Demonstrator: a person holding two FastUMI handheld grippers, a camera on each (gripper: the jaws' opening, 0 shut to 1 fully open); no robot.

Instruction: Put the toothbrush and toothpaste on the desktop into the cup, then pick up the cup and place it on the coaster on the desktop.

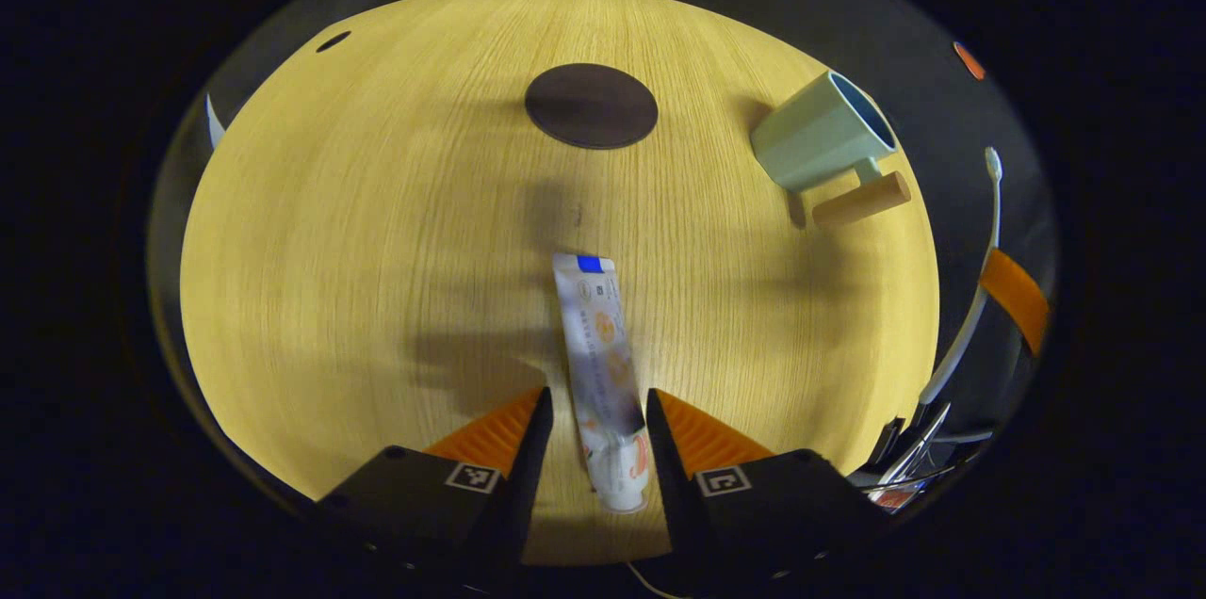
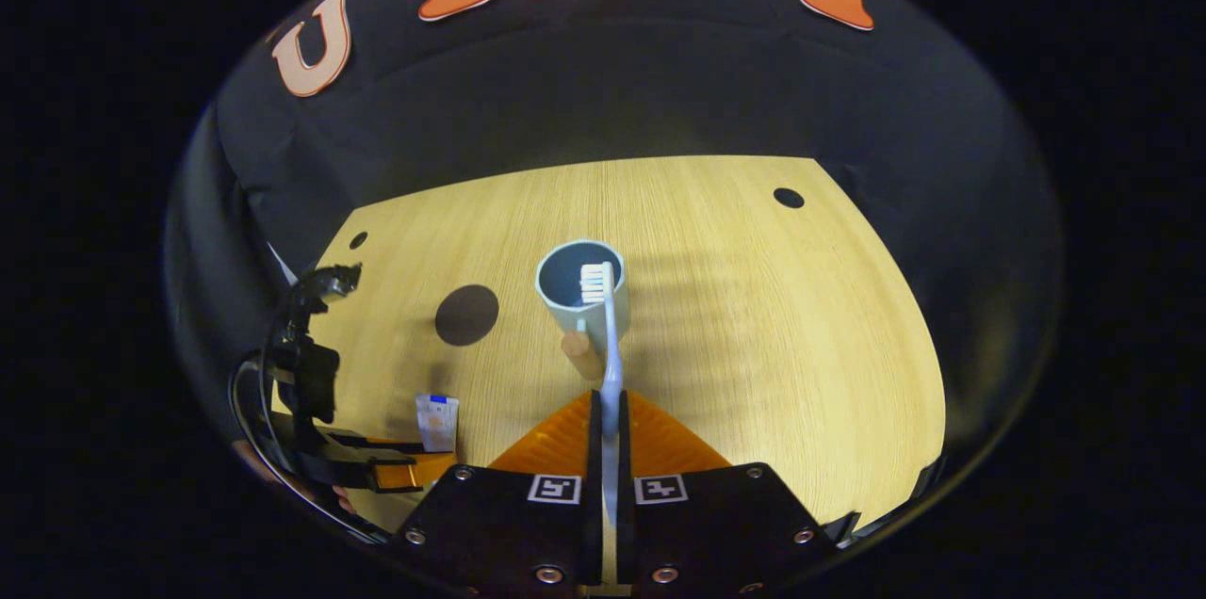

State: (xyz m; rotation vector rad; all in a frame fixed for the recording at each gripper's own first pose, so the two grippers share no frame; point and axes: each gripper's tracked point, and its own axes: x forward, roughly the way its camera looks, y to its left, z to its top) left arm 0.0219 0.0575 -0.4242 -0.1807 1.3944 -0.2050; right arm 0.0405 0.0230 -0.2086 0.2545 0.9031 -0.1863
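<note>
pale wood-grain desk (image 1: 377,232) under dim booth light, ringed by black cloth. the right gripper (image 2: 609,411) is clamped on the handle of the toothbrush (image 2: 608,335), both fingers pressed flat to it, bristles pointing forward and lined up over the mouth of the cup (image 2: 579,293), which stands upright near the middle of the desk; holding the brush by its tail leaves the head free to drop in first. the left gripper (image 1: 595,411) hangs low over the near edge with its jaws spread, straddling the toothpaste (image 1: 603,373) lengthwise, cap end toward the camera. whether the fingers already touch the tube is hard to tell, probably not. the straddle sets up a pinch across the tube's narrow width. farther off, toward the far edge, the dark round coaster (image 1: 591,105) lies bare, well apart from the cup.
</note>
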